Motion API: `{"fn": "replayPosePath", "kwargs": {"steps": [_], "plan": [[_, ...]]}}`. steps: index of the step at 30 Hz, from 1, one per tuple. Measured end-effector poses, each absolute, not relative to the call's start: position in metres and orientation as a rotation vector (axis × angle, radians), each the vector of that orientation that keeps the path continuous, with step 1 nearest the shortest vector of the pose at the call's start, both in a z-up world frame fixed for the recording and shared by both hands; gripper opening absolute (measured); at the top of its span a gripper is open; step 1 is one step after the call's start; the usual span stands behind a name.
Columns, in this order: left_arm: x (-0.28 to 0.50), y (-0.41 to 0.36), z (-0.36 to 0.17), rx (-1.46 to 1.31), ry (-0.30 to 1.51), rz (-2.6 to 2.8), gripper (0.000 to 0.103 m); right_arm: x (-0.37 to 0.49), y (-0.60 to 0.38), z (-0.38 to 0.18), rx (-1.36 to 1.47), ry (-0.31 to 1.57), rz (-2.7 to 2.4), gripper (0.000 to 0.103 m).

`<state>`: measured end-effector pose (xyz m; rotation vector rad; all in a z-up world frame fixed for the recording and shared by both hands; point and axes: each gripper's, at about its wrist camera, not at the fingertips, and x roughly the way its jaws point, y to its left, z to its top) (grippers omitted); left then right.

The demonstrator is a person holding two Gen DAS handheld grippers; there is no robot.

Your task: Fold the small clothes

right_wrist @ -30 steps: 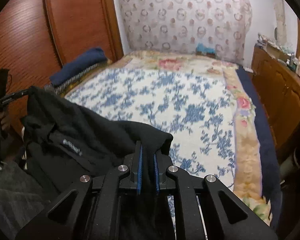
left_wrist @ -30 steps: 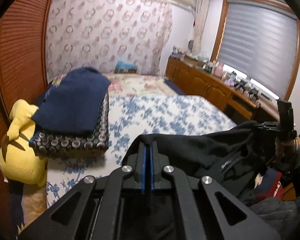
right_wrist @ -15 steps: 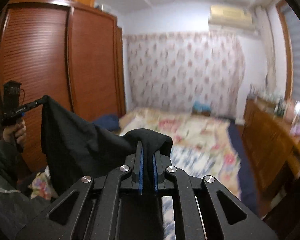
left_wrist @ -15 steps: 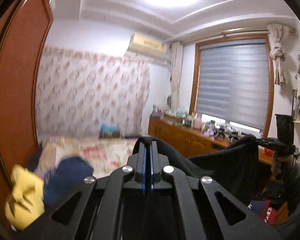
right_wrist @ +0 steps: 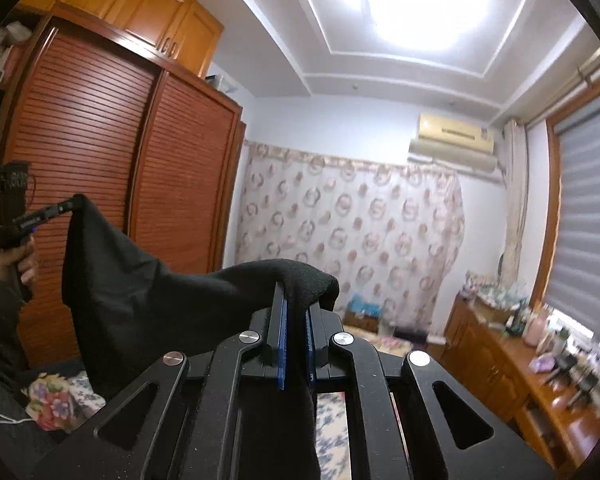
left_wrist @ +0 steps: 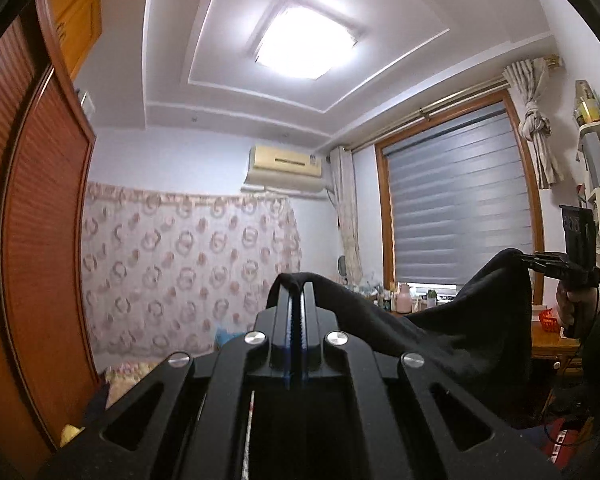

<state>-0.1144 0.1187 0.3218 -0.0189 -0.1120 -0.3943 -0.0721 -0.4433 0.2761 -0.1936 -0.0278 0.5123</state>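
A black garment hangs spread in the air between my two grippers. My left gripper is shut on one corner of it, the cloth draped over the fingertips. My right gripper is shut on the other corner of the black garment. In the left wrist view the right gripper shows at the far right, held in a hand. In the right wrist view the left gripper shows at the far left, pinching the cloth. Both cameras tilt up toward the ceiling.
A brown louvred wardrobe stands on the left. A patterned curtain covers the far wall. A wooden counter with several small items runs under the window blind. A strip of the floral bed shows below the garment.
Both grippers have risen and tilted upward with the garment. The bed and folded pile have dropped out of view; the ceiling now fills the top. The garment is stretched wider between them.
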Motion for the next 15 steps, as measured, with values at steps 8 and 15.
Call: {"fn": "replayPosePath", "kwargs": {"steps": [8, 15], "plan": [[-0.085, 0.117, 0.32, -0.013, -0.07, -0.382, 0.0, -0.052, -0.446, 0.271, -0.217, 0.022, 0.466, 0.004], [0.036, 0.091, 0.249, 0.006, 0.127, -0.347, 0.0, 0.073, -0.438, 0.185, -0.221, 0.237, 0.441, 0.004]]}}
